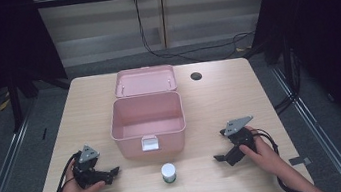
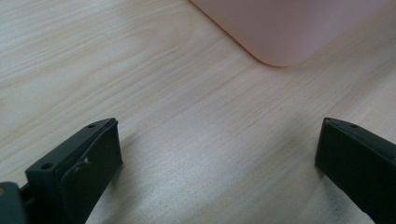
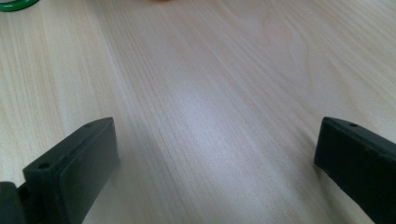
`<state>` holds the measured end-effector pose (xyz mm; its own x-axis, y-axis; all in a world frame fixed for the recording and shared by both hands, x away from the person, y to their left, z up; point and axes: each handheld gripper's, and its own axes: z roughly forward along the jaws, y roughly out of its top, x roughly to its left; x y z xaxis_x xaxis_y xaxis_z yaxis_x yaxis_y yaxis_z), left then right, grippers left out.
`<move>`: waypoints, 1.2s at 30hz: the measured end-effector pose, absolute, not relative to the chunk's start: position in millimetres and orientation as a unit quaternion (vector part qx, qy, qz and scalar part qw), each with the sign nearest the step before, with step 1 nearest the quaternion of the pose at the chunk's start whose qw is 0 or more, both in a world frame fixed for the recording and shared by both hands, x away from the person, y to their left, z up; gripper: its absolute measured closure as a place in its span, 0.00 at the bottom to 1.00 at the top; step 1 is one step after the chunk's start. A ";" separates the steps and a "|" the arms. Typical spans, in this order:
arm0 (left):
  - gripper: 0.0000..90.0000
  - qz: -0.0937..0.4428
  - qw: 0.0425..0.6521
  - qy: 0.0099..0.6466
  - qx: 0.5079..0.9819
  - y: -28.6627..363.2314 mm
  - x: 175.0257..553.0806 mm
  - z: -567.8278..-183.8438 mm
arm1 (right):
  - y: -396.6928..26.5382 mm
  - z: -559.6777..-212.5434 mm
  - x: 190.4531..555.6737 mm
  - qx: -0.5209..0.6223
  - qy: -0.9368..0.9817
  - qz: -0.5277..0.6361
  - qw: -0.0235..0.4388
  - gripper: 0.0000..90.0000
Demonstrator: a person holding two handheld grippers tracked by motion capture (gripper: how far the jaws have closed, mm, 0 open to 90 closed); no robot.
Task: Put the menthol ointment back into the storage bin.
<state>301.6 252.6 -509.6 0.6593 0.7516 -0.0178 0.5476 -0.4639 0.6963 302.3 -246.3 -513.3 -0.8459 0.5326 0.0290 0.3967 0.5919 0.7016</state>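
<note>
Pink and open, the box (image 1: 147, 122) sits mid-table with nothing inside, its lid tipped back on the far side; in the high view the small white jar (image 1: 168, 172) stands untouched just near of it, so putting it in looks wholly undone. The left gripper (image 1: 113, 172) and right gripper (image 1: 219, 158) rest low either side, aimed inward. Left gripper view: jaws wide, bare wood between, box corner (image 2: 280, 32) beyond. Right gripper view: jaws wide over bare table (image 3: 210, 93).

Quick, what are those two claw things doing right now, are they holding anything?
Left gripper: open, holding nothing, resting on the table near the pink box.
Right gripper: open, holding nothing, over bare table.
</note>
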 end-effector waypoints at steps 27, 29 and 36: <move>0.19 0.064 0.225 0.360 0.903 243.6 282.3 -480.6 | -246.5 -513.2 301.7 0.264 0.887 0.368 0.093 0.00; 0.19 0.060 0.218 0.356 0.907 242.2 280.9 -478.1 | -246.5 -513.2 301.8 0.264 0.887 0.368 0.093 0.00; 0.21 0.025 0.190 0.324 0.926 219.0 276.9 -455.6 | -246.4 -513.2 301.8 0.264 0.887 0.368 0.093 0.00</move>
